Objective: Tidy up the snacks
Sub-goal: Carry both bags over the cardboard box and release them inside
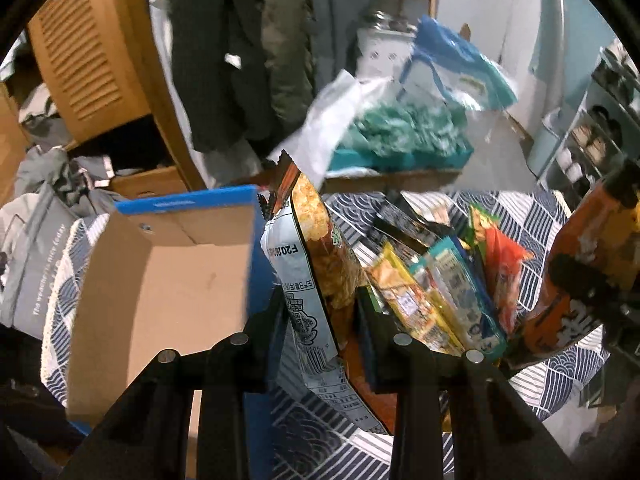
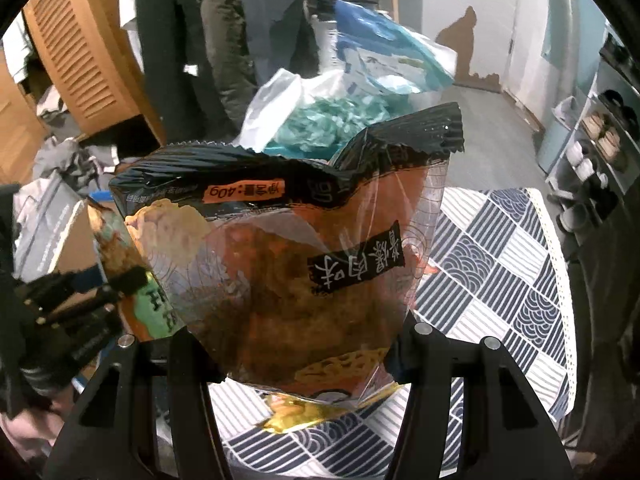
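My left gripper is shut on an orange-and-silver snack bag, held upright beside the open cardboard box with a blue rim. My right gripper is shut on a large orange-and-black snack bag, held above the patterned tablecloth. That bag also shows at the right edge of the left wrist view. The left gripper and its bag show at the left of the right wrist view. A pile of several snack packets lies on the cloth.
A blue-and-white plastic bag with green contents sits in a teal tray behind the table. A wooden louvred cabinet and hanging clothes stand at the back left. A shelf with dishes is at the right.
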